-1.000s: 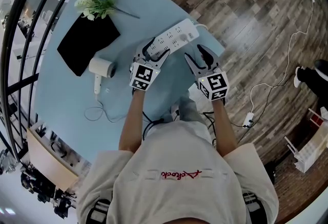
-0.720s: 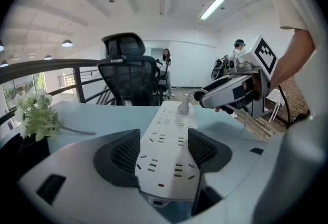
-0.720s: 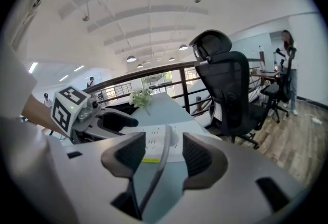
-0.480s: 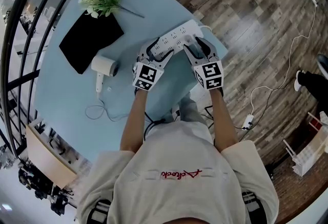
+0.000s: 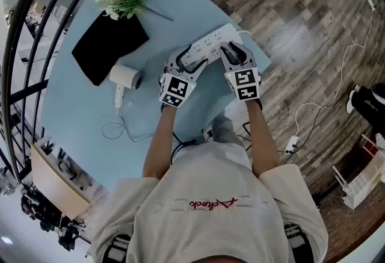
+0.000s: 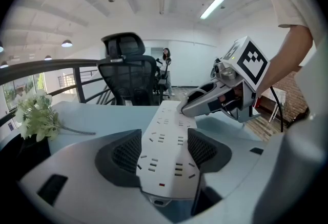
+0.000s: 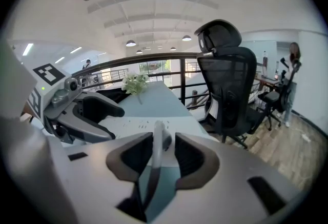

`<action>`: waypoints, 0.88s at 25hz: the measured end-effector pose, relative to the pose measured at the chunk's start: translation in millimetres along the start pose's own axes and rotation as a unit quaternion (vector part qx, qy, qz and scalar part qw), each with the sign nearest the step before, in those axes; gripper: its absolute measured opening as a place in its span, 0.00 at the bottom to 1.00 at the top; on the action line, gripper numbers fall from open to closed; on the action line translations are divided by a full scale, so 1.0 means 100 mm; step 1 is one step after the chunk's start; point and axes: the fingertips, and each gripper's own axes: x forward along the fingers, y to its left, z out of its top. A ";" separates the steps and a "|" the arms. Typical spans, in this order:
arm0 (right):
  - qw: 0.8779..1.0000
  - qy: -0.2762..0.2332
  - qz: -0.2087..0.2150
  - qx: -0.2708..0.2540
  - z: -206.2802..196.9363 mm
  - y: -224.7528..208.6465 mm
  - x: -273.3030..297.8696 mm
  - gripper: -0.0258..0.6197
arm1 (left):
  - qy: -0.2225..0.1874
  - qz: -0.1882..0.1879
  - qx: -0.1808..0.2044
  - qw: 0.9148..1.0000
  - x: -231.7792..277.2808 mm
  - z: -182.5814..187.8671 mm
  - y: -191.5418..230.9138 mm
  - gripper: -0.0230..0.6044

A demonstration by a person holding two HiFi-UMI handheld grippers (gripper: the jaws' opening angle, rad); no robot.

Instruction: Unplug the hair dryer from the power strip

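Since a second ago the right gripper point(image 5: 233, 54) has swung in from the bare table beside the strip and come down over the right end of the power strip point(image 5: 207, 46), and its jaws have just been closing. They stand partly closed around a white plug point(image 7: 158, 136) that rises from the strip; one pad lies against the plug and a thin gap shows at the other, so the plug is between them but not squeezed. A white cord point(image 7: 148, 182) runs from the plug back down between the jaws. The left gripper point(image 5: 187, 58) has not shifted and is clamped across the strip's near end, a pad pressed on each long side. The hair dryer point(image 5: 125, 77) lies on its side on the light blue table point(image 5: 90, 111), well to the left of the left gripper, apart from both tools, just beside a black mat point(image 5: 107, 46) with its thin cable point(image 5: 114, 130) looped toward the person
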 end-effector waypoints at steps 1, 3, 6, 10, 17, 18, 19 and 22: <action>1.000 0.002 -0.004 -0.008 0.00 0.00 0.01 0.26 | 0.001 0.000 0.000 1.000 0.00 0.00 0.00 0.48; 1.000 0.005 -0.005 -0.016 0.00 0.01 0.02 0.23 | 0.003 0.001 -0.001 1.000 0.00 0.00 0.00 0.48; 1.000 0.009 -0.003 -0.010 0.00 0.02 0.02 0.23 | 0.004 0.000 -0.002 1.000 0.00 -0.01 0.00 0.48; 1.000 0.013 -0.002 -0.001 0.01 0.01 0.01 0.22 | 0.006 -0.001 -0.004 1.000 0.00 -0.01 0.00 0.48; 1.000 0.015 -0.006 -0.003 0.02 0.02 -0.01 0.22 | 0.013 -0.004 -0.008 1.000 0.01 -0.01 0.00 0.48; 1.000 0.014 -0.007 -0.003 0.02 0.01 -0.01 0.22 | 0.014 -0.005 -0.009 1.000 0.01 -0.01 0.00 0.48; 1.000 0.013 -0.007 -0.003 0.02 0.01 -0.02 0.22 | 0.014 -0.006 -0.010 1.000 0.01 -0.01 0.00 0.48; 1.000 0.012 -0.009 -0.004 0.03 0.01 -0.03 0.22 | 0.015 -0.007 -0.014 1.000 0.02 -0.01 0.00 0.48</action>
